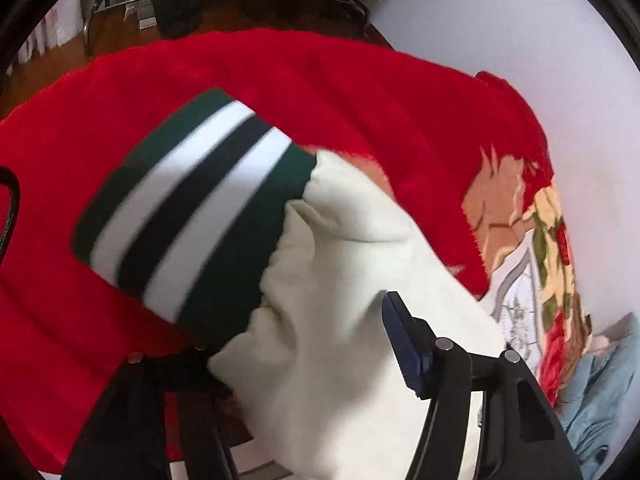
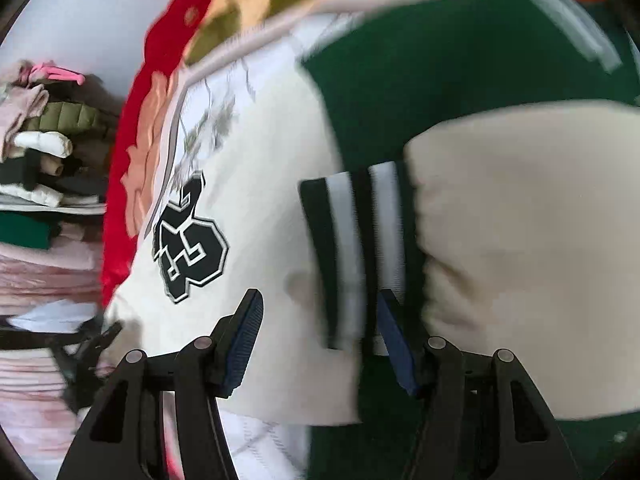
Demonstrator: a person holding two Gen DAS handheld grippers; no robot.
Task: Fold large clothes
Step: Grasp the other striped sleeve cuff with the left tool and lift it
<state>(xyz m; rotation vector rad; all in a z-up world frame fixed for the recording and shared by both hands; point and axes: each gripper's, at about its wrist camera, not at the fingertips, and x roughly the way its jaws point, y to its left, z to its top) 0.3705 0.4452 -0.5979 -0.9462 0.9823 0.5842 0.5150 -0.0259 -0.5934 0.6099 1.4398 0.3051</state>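
while the cream sleeve (image 1: 340,320) drapes between the left gripper (image 1: 304,356), grip uncertain, the right gripper (image 2: 320,336) stands half-wide, astride the striped cuff (image 2: 356,256) on the red blanket (image 1: 280,80).

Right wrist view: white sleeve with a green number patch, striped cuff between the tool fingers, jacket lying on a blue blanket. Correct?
Not quite: the blanket is red with a flower print, not blue, as the right wrist view shows. The rest holds: the white sleeve carries a green number patch, and the striped cuff sits between the fingers of the right tool.
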